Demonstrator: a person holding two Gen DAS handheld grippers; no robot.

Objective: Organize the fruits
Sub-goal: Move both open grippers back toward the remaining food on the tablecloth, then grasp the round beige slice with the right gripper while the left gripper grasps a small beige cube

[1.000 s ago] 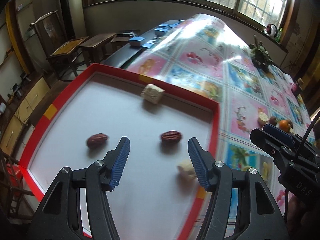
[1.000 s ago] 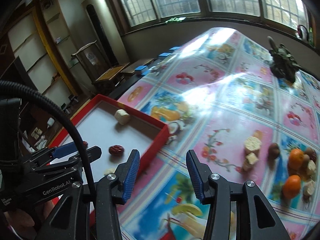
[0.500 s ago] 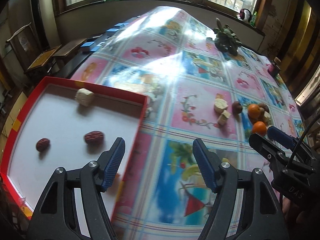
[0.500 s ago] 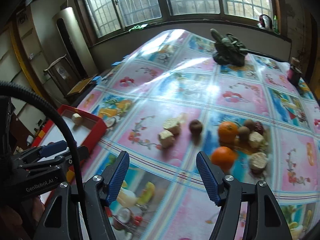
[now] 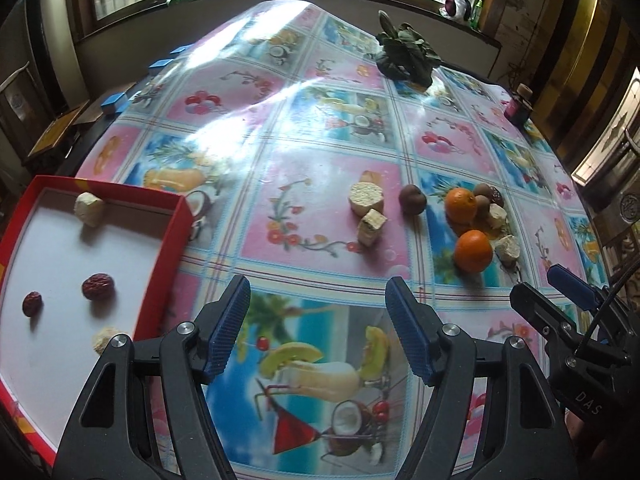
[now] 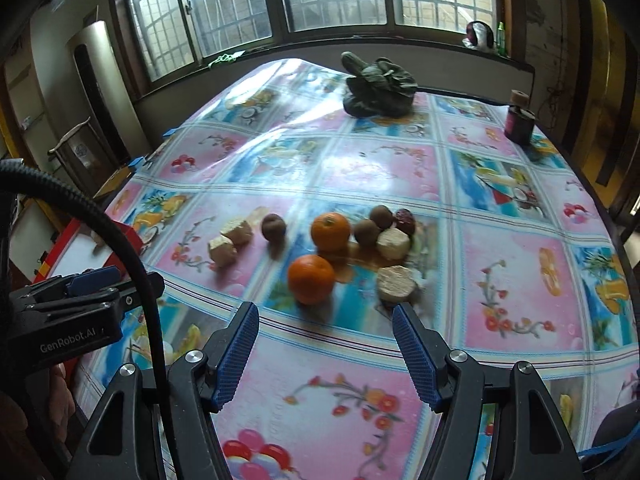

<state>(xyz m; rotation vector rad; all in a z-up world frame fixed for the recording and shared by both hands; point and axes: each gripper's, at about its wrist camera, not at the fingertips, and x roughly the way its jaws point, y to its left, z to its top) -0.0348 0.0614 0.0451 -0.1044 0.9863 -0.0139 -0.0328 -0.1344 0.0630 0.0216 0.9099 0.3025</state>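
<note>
Glossy bench (image 6: 500, 280) glaring, I'm hovering both claws spread empty, risking nudging the near orange (image 6: 311, 279) rolling.

Both cameras ride just behind their own blue fingers (image 5: 226, 326) and look forward and down across the table (image 5: 280, 128) toward the windows. The left view sits farther left, taking in the red tray (image 5: 168, 256) at its left edge and the right gripper (image 5: 560, 300) at its right. The right view hangs nearer the oranges (image 6: 311, 279), with the left gripper (image 6: 92, 280) at its left. Both share the fruit cluster, the dark leafy plant (image 6: 378, 88) and the windows.
</note>
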